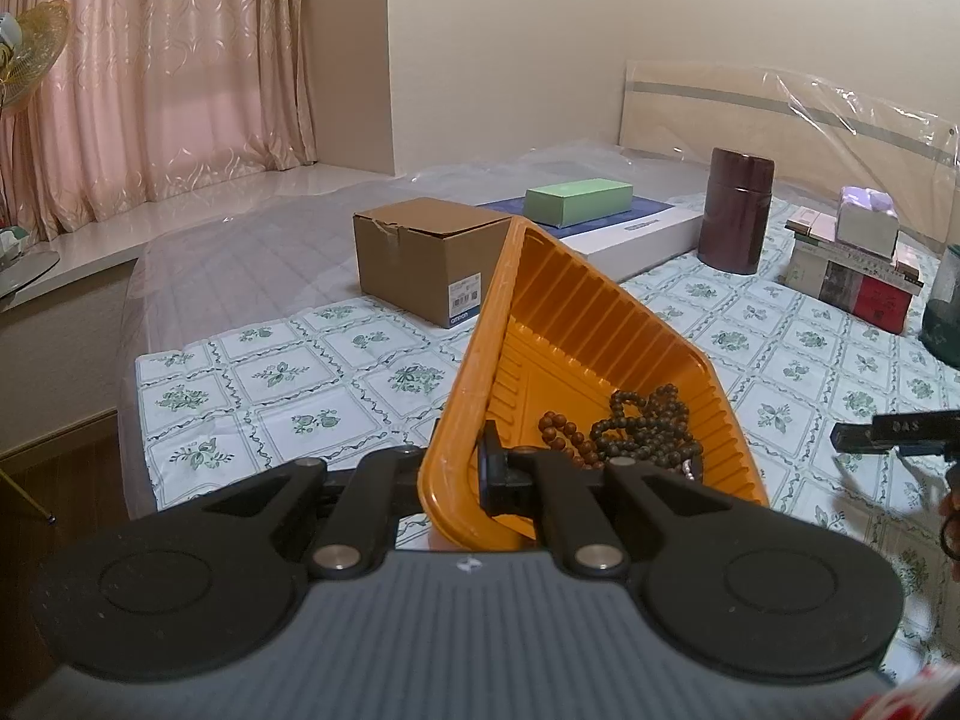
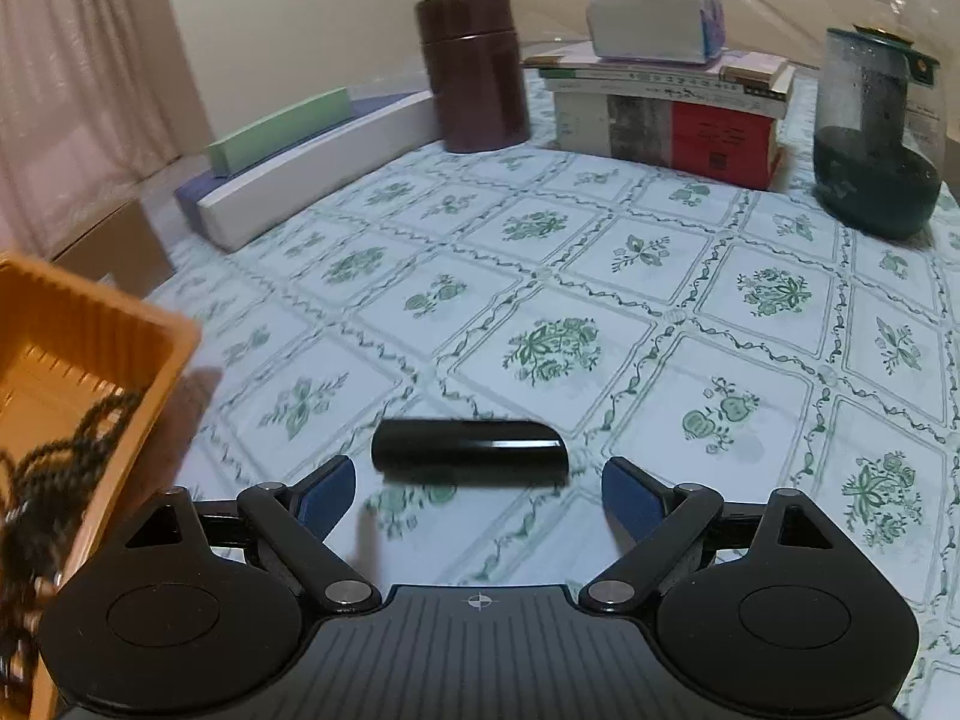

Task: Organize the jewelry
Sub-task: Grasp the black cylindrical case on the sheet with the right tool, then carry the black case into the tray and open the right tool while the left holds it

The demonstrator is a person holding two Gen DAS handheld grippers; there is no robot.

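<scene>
The left hand-held gripper (image 1: 459, 468) was clamped tight on the near rim of the orange ribbed plastic tray (image 1: 576, 324), holding it tipped up over the bed's floral cloth (image 1: 270, 372). And there in the tray's low corner lay the wooden bead strands (image 1: 630, 426), bunched together, so that part of the tidying looked done. On the other side, the right hand-held gripper (image 2: 477, 495) had its blue-padded jaws spread wide with nothing between them, pointed down at a glossy black cylinder (image 2: 468, 453) lying on its side on the cloth just ahead of the fingertips. What that cylinder was, a case or a cuff, I could not tell. It looked like the next piece due for the tray, and it was still outside it. No other loose jewelry showed on the cloth.
</scene>
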